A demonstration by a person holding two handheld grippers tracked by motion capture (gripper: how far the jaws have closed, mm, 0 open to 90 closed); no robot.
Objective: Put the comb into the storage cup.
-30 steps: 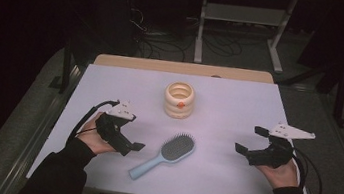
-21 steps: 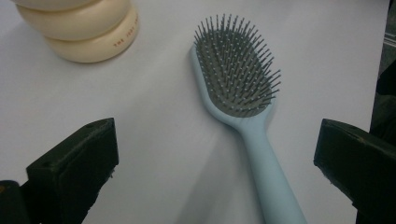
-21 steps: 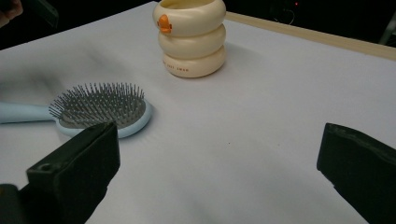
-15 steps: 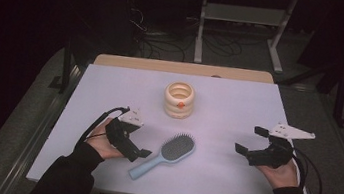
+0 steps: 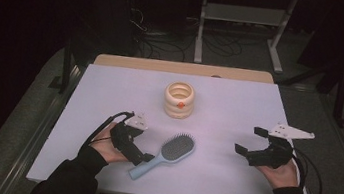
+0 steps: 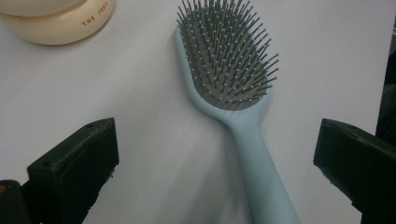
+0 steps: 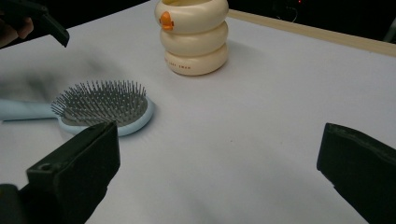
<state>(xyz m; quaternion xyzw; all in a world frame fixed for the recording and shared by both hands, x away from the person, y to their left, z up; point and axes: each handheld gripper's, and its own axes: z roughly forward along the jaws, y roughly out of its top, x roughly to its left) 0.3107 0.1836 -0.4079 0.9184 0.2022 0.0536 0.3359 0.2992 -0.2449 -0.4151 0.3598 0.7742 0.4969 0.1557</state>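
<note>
The light-blue hairbrush lies flat on the white table, bristles up, a little left of centre in the lower half of the high view. Its long axis runs on a diagonal: the oval bristled head points toward the upper right of the frame, the handle toward the lower left.

The left gripper sits at the handle's end, just beside it. In the left gripper view the jaws stand wide apart with the handle between them, untouched by either, so they hold nothing.

Above the brush head, near the frame's middle, stands a cream ringed container with an orange mark.

The right gripper is well apart at the right, jaws spread wide and empty.
</note>
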